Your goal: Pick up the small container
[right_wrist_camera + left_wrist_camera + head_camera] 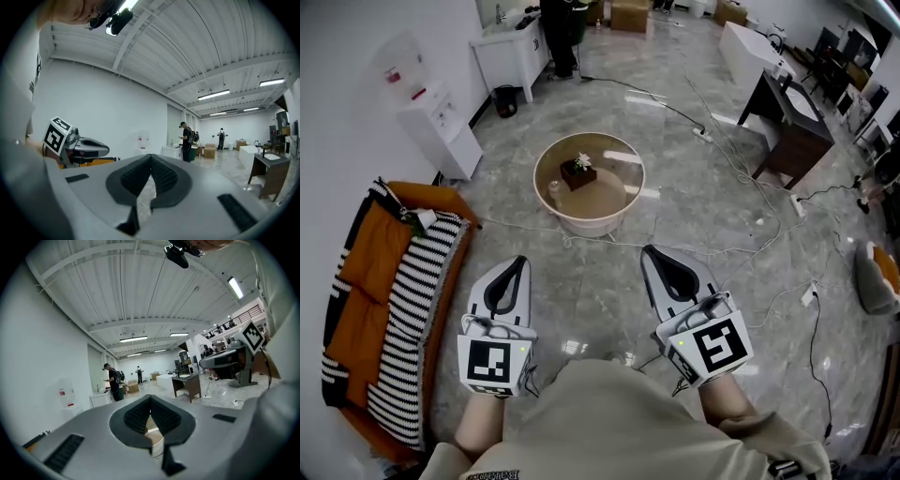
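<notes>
Left claw (519, 262) and right claw (650, 253) — jaws together, empty — before round table (591, 223).

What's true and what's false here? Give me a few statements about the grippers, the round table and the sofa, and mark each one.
1. The round table stands ahead of both grippers, untouched by either. True.
2. The left gripper holds the small container. False: its jaws are together on nothing, and the small container stands on the table.
3. The right gripper is shut and empty. True.
4. The dark box with a flower lies on the floor. False: it sits on the table top.
5. The sofa with the striped blanket is on the person's right. False: it is on the left.
</notes>
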{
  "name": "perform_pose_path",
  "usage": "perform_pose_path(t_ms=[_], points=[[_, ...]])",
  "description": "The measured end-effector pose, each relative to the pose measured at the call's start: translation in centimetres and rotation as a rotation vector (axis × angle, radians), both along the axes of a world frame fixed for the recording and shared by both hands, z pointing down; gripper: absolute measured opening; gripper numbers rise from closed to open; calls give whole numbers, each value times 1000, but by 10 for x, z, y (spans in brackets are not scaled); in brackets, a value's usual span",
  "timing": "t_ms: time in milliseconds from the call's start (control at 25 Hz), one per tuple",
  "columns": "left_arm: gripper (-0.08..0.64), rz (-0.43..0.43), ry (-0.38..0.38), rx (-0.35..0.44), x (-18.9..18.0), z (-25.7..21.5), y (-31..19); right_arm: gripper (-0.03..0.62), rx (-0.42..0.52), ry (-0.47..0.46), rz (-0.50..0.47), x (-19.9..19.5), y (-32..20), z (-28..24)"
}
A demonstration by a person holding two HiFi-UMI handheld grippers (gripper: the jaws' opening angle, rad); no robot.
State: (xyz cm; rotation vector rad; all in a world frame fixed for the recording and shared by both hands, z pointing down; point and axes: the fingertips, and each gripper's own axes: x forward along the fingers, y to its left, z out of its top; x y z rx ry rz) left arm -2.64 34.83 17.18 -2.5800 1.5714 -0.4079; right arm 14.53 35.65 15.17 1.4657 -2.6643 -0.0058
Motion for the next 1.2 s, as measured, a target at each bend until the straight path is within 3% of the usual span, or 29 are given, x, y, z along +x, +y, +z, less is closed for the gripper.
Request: perform_pose_path(t_ms=[440, 640, 960, 1200], points=[[6, -68, -6, -1, 29, 12, 18, -3, -21, -20, -41, 37, 10, 17], [6, -119, 37, 62, 34, 4, 25, -4, -35, -20, -68, 45, 13, 28], [6, -99, 23, 76, 49, 18, 16, -3, -37, -18, -98, 46, 6, 48], [6, -65, 58, 101, 57, 25, -12, -4, -51, 1, -103, 34, -18, 71]])
